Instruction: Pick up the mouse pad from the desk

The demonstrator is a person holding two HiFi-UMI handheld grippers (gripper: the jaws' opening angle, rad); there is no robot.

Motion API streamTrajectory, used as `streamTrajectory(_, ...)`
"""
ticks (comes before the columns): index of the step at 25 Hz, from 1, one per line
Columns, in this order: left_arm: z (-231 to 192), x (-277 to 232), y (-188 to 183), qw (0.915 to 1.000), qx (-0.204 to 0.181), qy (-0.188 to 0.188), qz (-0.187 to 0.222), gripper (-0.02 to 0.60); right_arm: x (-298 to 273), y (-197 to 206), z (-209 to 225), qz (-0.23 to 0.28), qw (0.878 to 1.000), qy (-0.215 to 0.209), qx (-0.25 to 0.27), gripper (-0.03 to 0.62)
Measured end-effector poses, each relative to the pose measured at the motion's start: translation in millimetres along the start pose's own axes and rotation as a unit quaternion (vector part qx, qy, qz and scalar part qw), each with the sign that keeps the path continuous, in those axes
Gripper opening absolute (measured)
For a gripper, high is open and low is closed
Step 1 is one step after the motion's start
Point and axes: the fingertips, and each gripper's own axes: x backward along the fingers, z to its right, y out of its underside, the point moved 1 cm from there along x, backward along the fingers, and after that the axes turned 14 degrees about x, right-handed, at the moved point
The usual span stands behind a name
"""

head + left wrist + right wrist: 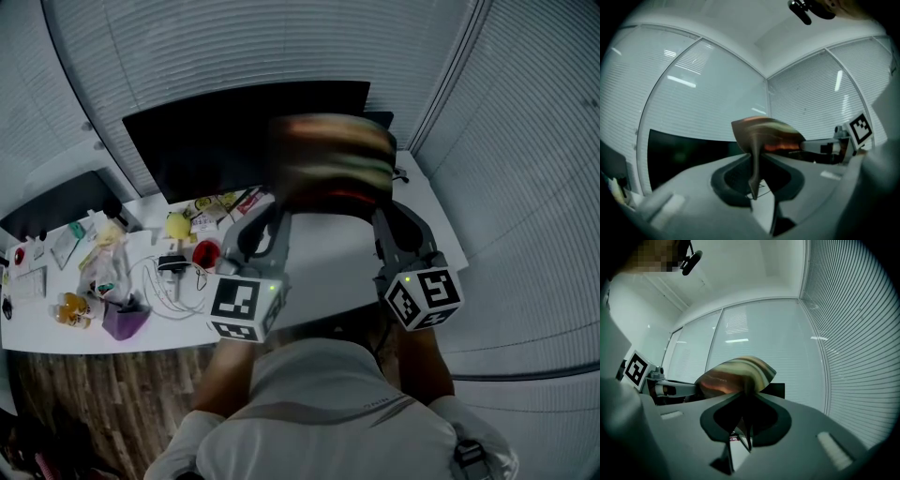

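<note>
Left hand-held gripper and right hand-held gripper clamp mouse pad edges.

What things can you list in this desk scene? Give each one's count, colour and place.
mouse pad: one, brown, orange and cream stripes, held above the desk
monitor: one, black, at the desk's back
desk: one, white, below the pad
round container: one, red, left of centre
yellow object: one, near the monitor
purple object: one, at the front left edge
cables: several, white, beside the purple object
left claw: one, grey, shut on the pad's left edge
right claw: one, grey, shut on its right edge
</note>
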Motion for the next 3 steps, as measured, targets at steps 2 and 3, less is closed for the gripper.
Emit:
streamTrajectory(2, -0.3, 0.4, -0.5, 1.0000, 0.001, -0.001, 0.000, 0.060, 0.5, -0.5, -0.4, 0.001, 1.000, -0.001, -0.001, 0.041)
streamTrajectory(3, -0.5, 0.5, -0.7, 1.0000, 0.001, -0.001, 0.000, 0.060, 0.7, -0.8, -0.5, 0.002, 1.000, -0.001, -0.002, 0.041)
